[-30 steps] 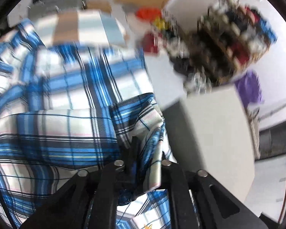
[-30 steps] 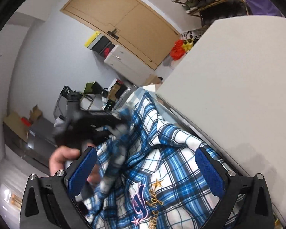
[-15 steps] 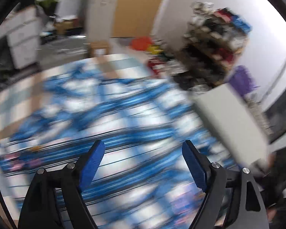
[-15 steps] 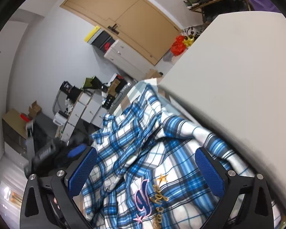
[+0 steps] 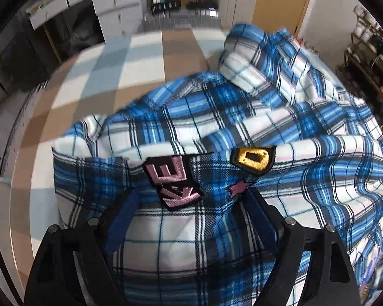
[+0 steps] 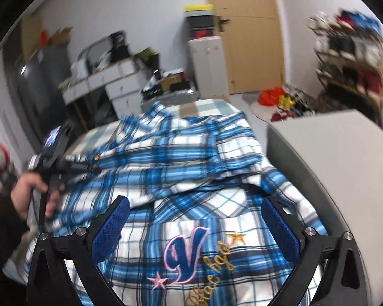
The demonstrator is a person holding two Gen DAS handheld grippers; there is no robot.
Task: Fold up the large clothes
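The blue-and-white plaid shirt (image 5: 242, 132) lies rumpled on the checked worktop (image 5: 120, 58). The left gripper (image 5: 191, 199), spread wide, faces pink and yellow letter patches (image 5: 176, 178). The right gripper (image 6: 195, 206), also spread, alone shows embroidered script (image 6: 191, 255) and the left hand (image 6: 30, 191).

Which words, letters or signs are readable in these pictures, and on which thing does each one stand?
"D": yellow patch on the plaid shirt.
"E": pink patch on the shirt, seen upside down; the pink letters below it are too creased to read.
"V": large blue and pink letter embroidered on the shirt.
Gold script beside the "V": not clearly readable.
Room labels: too blurred.
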